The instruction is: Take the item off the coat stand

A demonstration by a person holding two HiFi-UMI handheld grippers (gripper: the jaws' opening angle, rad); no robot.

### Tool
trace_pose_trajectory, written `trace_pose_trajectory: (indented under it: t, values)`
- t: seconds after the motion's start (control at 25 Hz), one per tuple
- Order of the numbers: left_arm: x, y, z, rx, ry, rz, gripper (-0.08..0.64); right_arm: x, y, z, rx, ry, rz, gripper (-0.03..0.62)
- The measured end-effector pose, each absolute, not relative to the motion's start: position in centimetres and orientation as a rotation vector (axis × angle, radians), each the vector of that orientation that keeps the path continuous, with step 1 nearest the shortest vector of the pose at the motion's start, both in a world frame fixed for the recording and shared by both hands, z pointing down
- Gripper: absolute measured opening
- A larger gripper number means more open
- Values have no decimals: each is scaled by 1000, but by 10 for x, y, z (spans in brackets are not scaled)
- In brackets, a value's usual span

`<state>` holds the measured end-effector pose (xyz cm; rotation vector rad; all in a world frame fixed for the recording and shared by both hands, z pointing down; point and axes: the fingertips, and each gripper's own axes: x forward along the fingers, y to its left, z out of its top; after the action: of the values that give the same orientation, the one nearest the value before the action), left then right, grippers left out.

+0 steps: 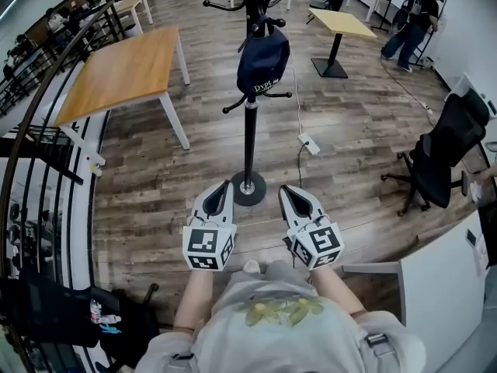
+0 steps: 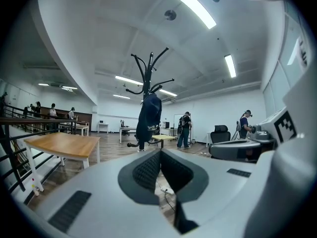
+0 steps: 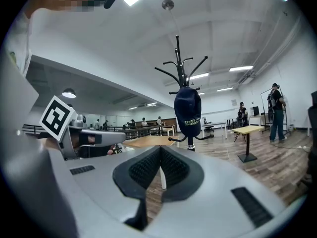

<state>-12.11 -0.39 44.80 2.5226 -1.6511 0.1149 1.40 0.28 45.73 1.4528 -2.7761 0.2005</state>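
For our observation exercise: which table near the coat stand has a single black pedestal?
The small yellow-topped table, right of the coat stand in the head view; the larger wooden table on the left has white legs.

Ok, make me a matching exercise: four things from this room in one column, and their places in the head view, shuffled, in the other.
1. cap
2. office chair
3. power strip
4. large wooden table

A. lying flat on the floor, just right of the coat stand
B. left of the coat stand
C. hanging on the coat stand
D. near the right edge

Pairs: 1-C, 2-D, 3-A, 4-B.
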Motion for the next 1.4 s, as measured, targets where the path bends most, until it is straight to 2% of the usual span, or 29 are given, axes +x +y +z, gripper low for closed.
trace_pose_trajectory:
  t: [0.36, 1.04, 1.4]
  values:
    - [-128, -27, 458, 2505, -1625, 108, 17, 18, -22, 463, 1498, -2727, 213, 10]
    - [-122, -123, 419, 2609, -1658, 123, 18, 27, -122, 423, 1581, -2772, 110, 12]
    - [-112, -165, 397, 2663, -1650, 77, 21, 28, -164, 410, 1587, -2782, 65, 52]
